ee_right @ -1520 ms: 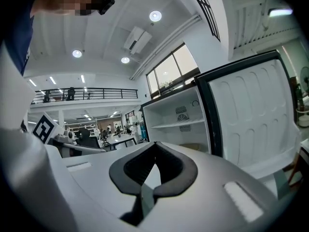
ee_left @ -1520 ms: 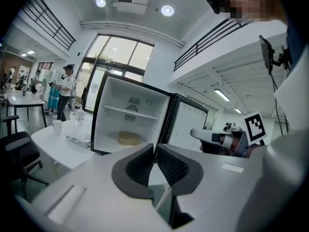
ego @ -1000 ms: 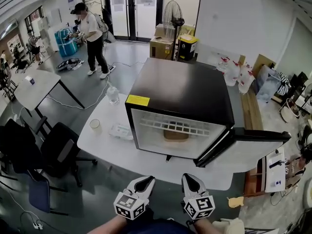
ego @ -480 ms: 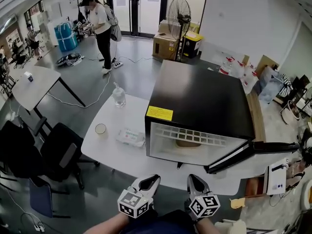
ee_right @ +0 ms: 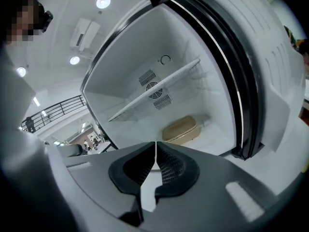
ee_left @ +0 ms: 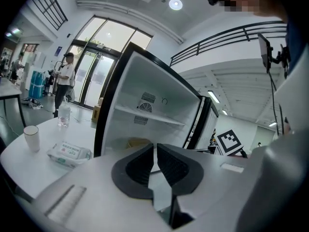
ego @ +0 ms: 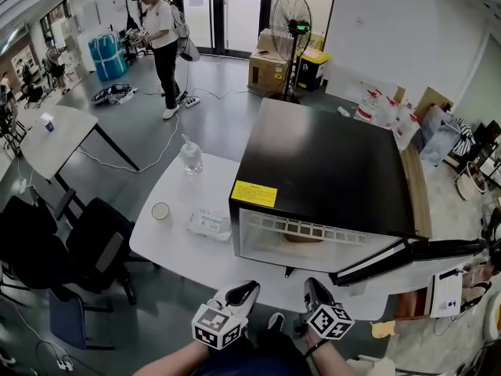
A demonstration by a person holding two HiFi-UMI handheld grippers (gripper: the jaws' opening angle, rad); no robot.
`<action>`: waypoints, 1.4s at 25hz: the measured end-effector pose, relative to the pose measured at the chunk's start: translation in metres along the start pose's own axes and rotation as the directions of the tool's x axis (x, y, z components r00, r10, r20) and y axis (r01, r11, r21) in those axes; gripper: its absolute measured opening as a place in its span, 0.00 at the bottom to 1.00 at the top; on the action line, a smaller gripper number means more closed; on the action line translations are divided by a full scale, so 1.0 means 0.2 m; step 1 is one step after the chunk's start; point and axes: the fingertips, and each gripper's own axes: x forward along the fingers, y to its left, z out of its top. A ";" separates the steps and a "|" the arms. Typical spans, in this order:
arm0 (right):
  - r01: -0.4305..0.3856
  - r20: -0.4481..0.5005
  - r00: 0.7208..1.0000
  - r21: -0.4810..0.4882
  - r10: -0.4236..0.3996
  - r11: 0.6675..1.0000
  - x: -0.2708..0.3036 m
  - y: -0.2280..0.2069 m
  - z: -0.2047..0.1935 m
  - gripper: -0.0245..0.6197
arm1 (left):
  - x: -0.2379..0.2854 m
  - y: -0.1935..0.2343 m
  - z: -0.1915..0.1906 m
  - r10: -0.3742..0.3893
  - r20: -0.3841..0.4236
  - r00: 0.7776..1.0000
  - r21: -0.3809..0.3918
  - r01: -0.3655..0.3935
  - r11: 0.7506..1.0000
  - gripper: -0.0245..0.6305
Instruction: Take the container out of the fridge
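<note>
A black mini fridge point(ego: 329, 163) stands on the white table point(ego: 196, 261) with its door point(ego: 407, 253) swung open to the right. A tan container point(ego: 301, 238) lies on the fridge floor under the wire shelf, and also shows in the right gripper view as the container point(ee_right: 181, 129) and in the left gripper view as the container point(ee_left: 137, 142). My left gripper point(ego: 249, 287) and right gripper point(ego: 311, 283) hover side by side at the table's near edge, in front of the opening. Both are shut with nothing between the jaws, and both point toward the interior.
Left of the fridge on the table are a pack of wipes point(ego: 209, 224), a paper cup point(ego: 160, 210) and a clear bottle point(ego: 190, 155). Office chairs point(ego: 86, 241) stand at the left. A person point(ego: 160, 30) and a fan point(ego: 291, 22) are far behind.
The fridge now sits further right and lower in the head view. Both grippers have shifted slightly right toward the opening, and the right one has rolled and sunk.
</note>
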 end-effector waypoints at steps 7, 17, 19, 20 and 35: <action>-0.005 0.000 1.000 0.104 0.005 0.995 0.19 -0.21 0.05 0.07 | 0.21 -0.06 -0.03 0.026 -0.035 0.999 0.038 -0.025 0.999 0.07; -0.010 -0.077 0.996 0.338 0.039 0.941 0.49 -0.45 -0.06 0.15 | 0.49 -0.01 -0.16 0.114 -0.077 0.991 0.076 -0.108 0.991 0.07; 0.001 -0.088 0.996 0.372 0.034 0.928 0.52 -0.49 -0.07 0.15 | 0.54 0.00 -0.18 0.131 -0.087 0.988 0.068 -0.126 0.990 0.07; 0.002 -0.089 0.995 0.382 0.035 0.924 0.54 -0.51 -0.08 0.15 | 0.56 0.01 -0.20 0.138 -0.093 0.986 0.060 -0.132 0.989 0.08; 0.050 -0.011 0.999 0.553 -0.053 0.832 0.70 -0.59 -0.05 0.22 | 0.67 0.08 -0.34 0.075 -0.212 0.974 0.056 -0.065 0.996 0.08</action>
